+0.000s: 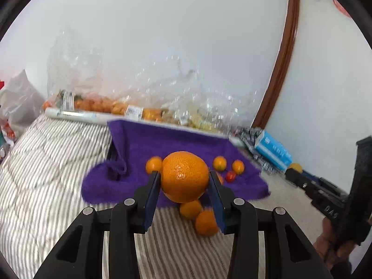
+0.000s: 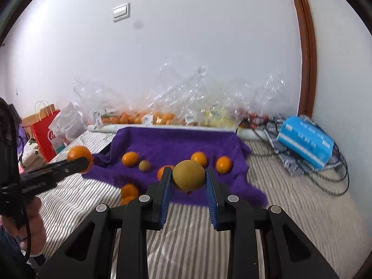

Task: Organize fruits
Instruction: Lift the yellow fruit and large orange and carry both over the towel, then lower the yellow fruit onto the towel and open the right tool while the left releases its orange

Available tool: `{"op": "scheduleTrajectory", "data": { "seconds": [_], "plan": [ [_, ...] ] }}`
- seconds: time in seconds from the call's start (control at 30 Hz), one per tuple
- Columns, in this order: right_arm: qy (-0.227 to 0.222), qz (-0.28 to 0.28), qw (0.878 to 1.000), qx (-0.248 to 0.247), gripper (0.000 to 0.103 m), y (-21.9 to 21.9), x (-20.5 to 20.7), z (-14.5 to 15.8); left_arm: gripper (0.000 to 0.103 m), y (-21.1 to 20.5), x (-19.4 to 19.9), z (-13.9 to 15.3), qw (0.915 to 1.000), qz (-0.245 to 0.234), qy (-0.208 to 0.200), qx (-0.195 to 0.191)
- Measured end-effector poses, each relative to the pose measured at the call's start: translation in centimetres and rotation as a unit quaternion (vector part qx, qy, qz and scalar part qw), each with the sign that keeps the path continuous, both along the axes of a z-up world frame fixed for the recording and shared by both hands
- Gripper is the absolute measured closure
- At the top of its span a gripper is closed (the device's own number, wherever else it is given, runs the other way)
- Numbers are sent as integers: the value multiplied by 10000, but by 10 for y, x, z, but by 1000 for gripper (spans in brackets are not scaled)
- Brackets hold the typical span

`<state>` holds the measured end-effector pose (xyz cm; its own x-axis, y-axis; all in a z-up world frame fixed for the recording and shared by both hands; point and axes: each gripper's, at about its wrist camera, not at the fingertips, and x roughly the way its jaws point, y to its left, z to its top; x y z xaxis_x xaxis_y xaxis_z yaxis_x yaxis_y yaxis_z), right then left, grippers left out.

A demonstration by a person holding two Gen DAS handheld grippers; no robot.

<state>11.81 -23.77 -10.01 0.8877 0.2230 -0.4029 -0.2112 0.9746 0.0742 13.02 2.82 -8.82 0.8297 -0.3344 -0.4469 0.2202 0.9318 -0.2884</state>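
My left gripper (image 1: 184, 176) is shut on a large orange (image 1: 184, 176), held above the purple cloth (image 1: 162, 141). The same gripper (image 2: 83, 160) and its orange (image 2: 78, 152) show at the left of the right wrist view. My right gripper (image 2: 188, 178) is shut on a yellow-green round fruit (image 2: 188, 178) above the cloth (image 2: 174, 141). Several small oranges (image 2: 130, 158) lie on the cloth, with a small green fruit (image 2: 144, 165) and a red cherry tomato (image 1: 230, 176). Two small oranges (image 1: 205, 223) rest on the striped bedding near the cloth's front edge.
Clear plastic bags of fruit (image 2: 162, 107) line the white wall behind the cloth. A blue box (image 2: 307, 139) sits on cables and patterned fabric at the right. A red paper bag (image 2: 45, 134) and a white bag stand at the left. Striped bedding (image 1: 46, 162) covers the surface.
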Motion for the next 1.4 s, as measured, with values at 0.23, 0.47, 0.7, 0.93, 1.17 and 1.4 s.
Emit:
{"op": "scheduleTrajectory", "data": {
  "seconds": [0.23,0.47,0.7,0.93,1.17,1.4],
  "plan": [
    [-180,47,9998,-16,75,5,31,21,64,6,36,26,9996,251,-128,69],
    [-400,127,9990,124,75,6,68,33,64,-4,81,30,9987,478,-75,167],
    [-195,166,9988,414,75,-1,101,13,64,-11,99,4,9984,533,83,150],
    [18,-64,9993,361,75,-17,113,0,64,-1,110,-15,9969,703,295,179],
    [347,-197,9982,441,75,-26,126,-16,64,2,119,-28,9960,721,491,164],
    [625,37,9978,223,75,-11,134,-33,64,-4,121,-35,9963,574,605,218]
  ]
}}
